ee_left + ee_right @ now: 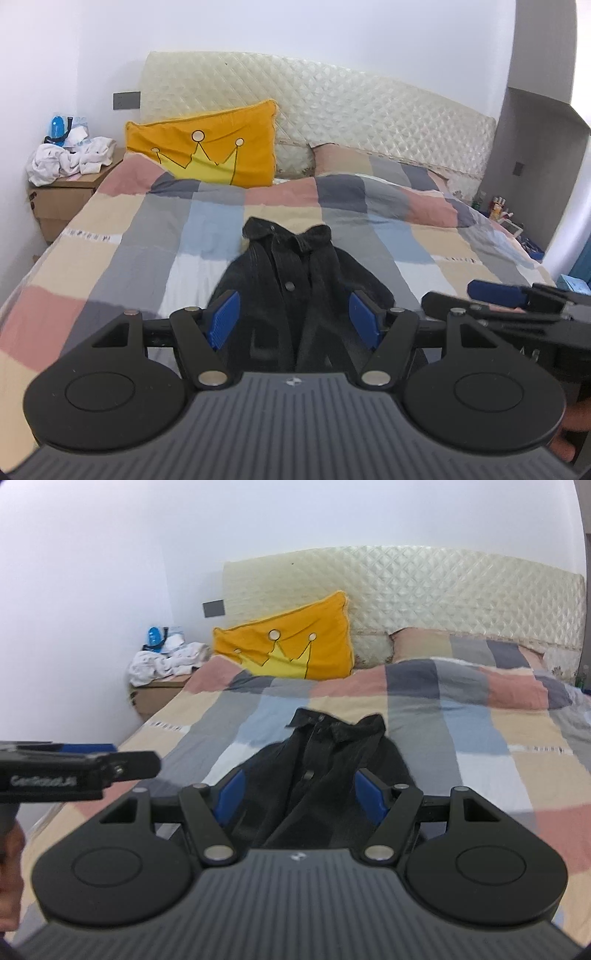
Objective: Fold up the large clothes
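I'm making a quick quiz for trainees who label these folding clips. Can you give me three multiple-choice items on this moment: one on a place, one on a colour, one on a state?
1. Where does the black jacket lie?
A. on the checked bedspread
B. on the bedside cabinet
C. on the floor

2. What colour is the crown pillow?
A. green
B. orange-yellow
C. white

3. How do the fingers of the left gripper stand?
A. shut on the collar
B. shut on nothing
C. open, apart, with nothing pressed between them

Answers:
1 A: the jacket is spread on the checked cover, collar toward the headboard.
2 B: its cover is orange-yellow with a paler crown.
3 C: the blue pads stand wide apart, with the jacket seen beyond them.
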